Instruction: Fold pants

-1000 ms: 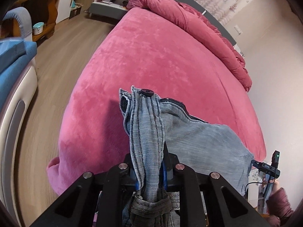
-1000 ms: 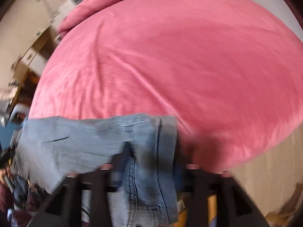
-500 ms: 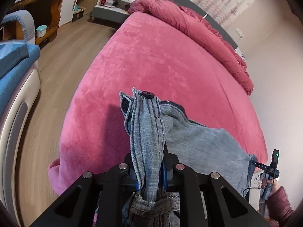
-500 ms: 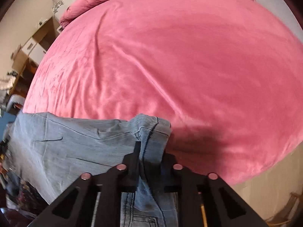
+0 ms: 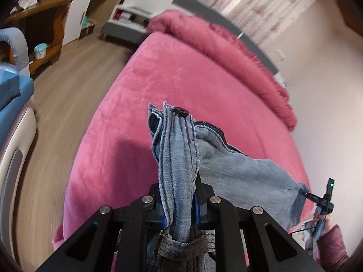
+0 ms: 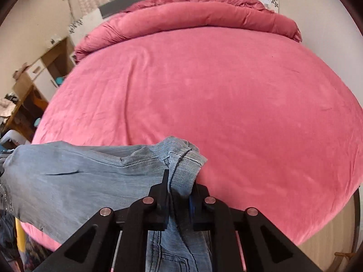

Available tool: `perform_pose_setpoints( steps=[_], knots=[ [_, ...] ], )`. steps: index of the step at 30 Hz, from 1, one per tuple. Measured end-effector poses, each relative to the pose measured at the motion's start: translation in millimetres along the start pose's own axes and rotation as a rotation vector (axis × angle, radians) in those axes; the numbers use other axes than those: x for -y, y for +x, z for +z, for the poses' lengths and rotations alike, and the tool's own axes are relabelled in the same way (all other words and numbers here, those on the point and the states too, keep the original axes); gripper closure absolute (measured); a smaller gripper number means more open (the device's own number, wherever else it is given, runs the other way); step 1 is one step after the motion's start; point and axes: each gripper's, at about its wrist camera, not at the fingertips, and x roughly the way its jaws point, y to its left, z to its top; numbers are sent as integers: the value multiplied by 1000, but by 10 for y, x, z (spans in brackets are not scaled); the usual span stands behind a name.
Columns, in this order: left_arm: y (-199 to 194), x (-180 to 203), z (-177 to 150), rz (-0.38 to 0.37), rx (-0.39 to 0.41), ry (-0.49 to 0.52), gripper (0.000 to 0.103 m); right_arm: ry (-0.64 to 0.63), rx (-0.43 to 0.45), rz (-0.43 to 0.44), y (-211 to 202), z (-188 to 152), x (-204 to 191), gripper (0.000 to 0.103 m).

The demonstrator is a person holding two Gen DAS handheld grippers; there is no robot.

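Observation:
Light blue denim pants (image 5: 238, 172) hang stretched between my two grippers above the near end of a pink bed (image 5: 181, 72). My left gripper (image 5: 179, 192) is shut on the waistband end, with the dark button (image 5: 180, 111) sticking up past the fingers. My right gripper (image 6: 179, 188) is shut on the other waistband corner of the pants (image 6: 74, 181), and the cloth runs off to the left. The right gripper also shows far right in the left wrist view (image 5: 322, 200), held by a hand in a maroon sleeve.
A rolled pink duvet (image 6: 192, 15) lies along the head of the bed (image 6: 226, 104). A blue and white sofa (image 5: 13, 104) stands at left on the wooden floor (image 5: 65, 86). Wooden shelves and a low grey cabinet (image 5: 124, 27) stand at the back.
Both grippers rose and moved forward over the bed with the pants still held. The right view steadied and now looks along the whole bed to the headboard.

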Motion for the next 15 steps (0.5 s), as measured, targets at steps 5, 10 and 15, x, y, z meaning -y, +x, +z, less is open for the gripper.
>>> perform_pose_setpoints(
  steps=[5,10,15],
  knots=[
    [484,-60,128,180,-82,-2,77,8,-73,-71,585,281,-103,82],
    [316,-311,182,216,-66,-61,41,130,-40,-29,499,159,246,62],
    [-147,-347,35,198,27,-69,41,366,22,137,125,-258,794,49]
  ],
)
